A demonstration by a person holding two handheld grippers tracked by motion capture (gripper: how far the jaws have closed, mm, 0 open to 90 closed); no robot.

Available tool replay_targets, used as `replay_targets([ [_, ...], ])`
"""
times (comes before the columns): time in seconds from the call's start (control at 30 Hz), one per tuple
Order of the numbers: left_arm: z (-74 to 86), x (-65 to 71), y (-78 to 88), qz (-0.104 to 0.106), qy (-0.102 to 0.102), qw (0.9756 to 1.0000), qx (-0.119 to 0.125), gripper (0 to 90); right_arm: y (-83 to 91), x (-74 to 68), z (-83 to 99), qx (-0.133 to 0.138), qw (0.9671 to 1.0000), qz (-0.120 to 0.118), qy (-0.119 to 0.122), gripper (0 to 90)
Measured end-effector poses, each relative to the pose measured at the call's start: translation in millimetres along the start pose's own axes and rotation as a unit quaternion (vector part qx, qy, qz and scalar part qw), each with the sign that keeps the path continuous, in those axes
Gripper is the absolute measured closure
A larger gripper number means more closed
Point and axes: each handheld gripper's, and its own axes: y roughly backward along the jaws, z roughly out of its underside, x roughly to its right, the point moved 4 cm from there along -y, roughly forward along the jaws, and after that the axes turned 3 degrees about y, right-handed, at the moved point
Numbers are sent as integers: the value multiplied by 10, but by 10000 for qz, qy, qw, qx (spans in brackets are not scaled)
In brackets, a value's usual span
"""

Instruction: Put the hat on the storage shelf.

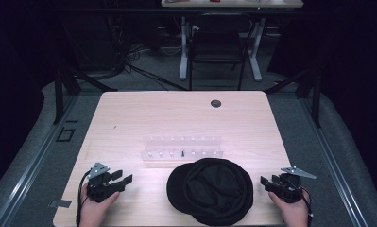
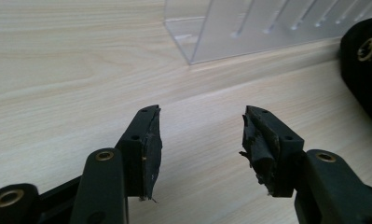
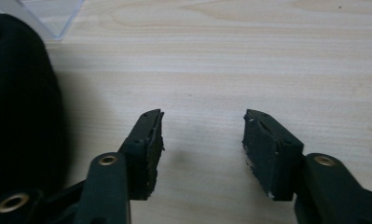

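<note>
A black cap (image 1: 210,189) lies on the wooden table (image 1: 176,118) near its front edge, just in front of a clear plastic rack (image 1: 182,149). My left gripper (image 1: 124,179) rests at the front left, open, with bare table between its jaws; the left gripper view has the rack (image 2: 267,28) ahead and the cap's edge (image 2: 365,70) at the right. My right gripper (image 1: 265,182) sits at the front right, open and holding nothing, its tips close to the cap's right side. In the right gripper view the cap (image 3: 20,102) bulks at the left.
A small dark round insert (image 1: 216,103) sits in the table near its far edge. A black chair (image 1: 218,47) and a white desk frame (image 1: 184,52) stand beyond the table. Grey floor and metal rails run along both sides.
</note>
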Motion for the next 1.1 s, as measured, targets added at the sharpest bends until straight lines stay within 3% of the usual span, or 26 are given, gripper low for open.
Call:
replay_targets([
  [0.03,0,0,0,0,0,10000,0,468,0,0,0,0,10000,0,0,479],
  [0.07,-5,20,-3,14,-58,10000,19,465,36,-31,-7,-20,10000,-42,28,542],
  [0.27,-12,88,-44,45,-252,9997,25,464,134,-63,-40,231,9997,-32,-73,542],
  [0.47,-28,111,-31,111,-289,9995,67,464,206,-94,-47,228,9993,-189,-223,550],
  [0.53,-30,122,-19,119,-302,9994,77,464,245,-149,-52,116,9990,-394,-165,572],
  [0.63,-34,133,-9,138,-338,9993,104,462,336,-253,-93,61,9991,-392,136,580],
  [0.73,-28,143,-5,131,-326,9994,81,462,424,-353,-178,25,9980,-634,-23,584],
  [0.93,-31,177,-9,134,-417,9990,86,462,473,-463,-283,-265,9971,-716,27,577],
  [1.1,-25,192,-22,126,-489,9987,52,461,455,-518,-368,-592,9949,-815,-78,564],
])
